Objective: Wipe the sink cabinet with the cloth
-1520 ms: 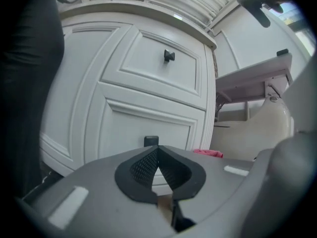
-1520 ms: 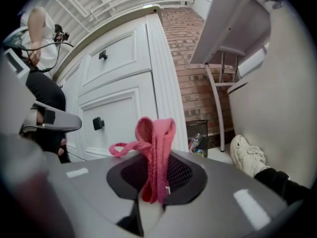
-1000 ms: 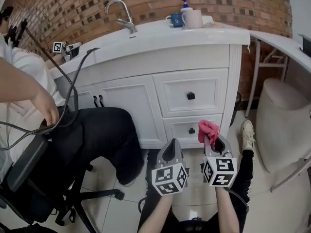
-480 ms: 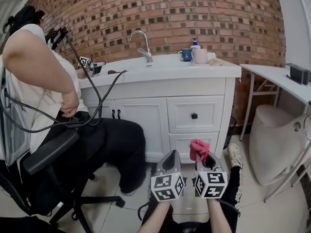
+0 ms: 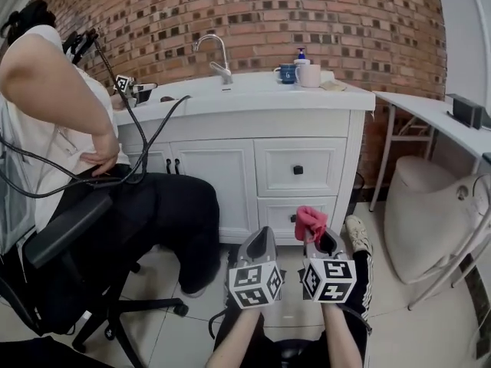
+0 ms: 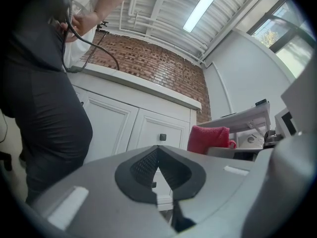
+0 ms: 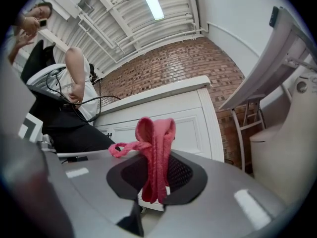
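In front of the sink cabinet (image 5: 230, 163), the right gripper (image 5: 316, 238) is clamped on the pink cloth (image 5: 310, 219) while the left gripper (image 5: 263, 234) sits closed, holding nothing.

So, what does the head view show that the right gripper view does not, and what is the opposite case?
Only the head view: the faucet, the blue mug and the white cup standing on the countertop.

Only the right gripper view: the ceiling light, and a close look at the right gripper, its jaws closed on the pink cloth.

Both: the pink cloth, the white sink cabinet, the brick wall and the seated person.
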